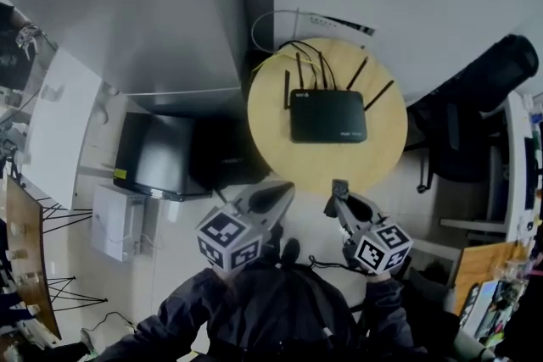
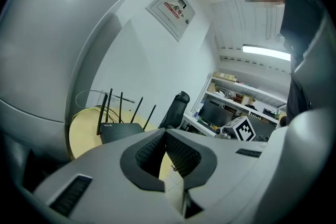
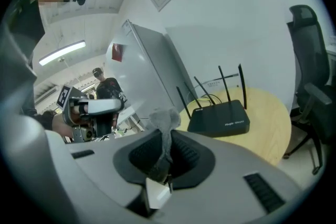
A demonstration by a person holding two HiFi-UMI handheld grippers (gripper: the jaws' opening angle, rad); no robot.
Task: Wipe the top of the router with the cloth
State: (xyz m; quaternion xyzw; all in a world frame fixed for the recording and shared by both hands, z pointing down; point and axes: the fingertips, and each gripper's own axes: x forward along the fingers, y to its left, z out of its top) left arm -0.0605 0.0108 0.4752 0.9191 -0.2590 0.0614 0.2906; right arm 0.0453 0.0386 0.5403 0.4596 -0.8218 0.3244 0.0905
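The black router [image 1: 328, 116] with several upright antennas lies on the round wooden table [image 1: 280, 136]. Both grippers hang short of the table's near edge, apart from the router. My left gripper [image 1: 282, 192] is shut with nothing between its jaws; in the left gripper view its tips [image 2: 164, 135] meet in front of the router [image 2: 119, 131]. My right gripper [image 1: 339, 187] is shut on a small grey cloth [image 3: 165, 126], which sticks up between the jaws. In the right gripper view the router [image 3: 220, 118] lies ahead and to the right.
A black office chair [image 1: 465, 127] stands right of the table. A tall grey cabinet [image 1: 161, 13] stands to its left, with a dark box [image 1: 161, 155] and a white box [image 1: 117, 220] on the floor. Yellow and black cables [image 1: 312, 55] trail behind the router.
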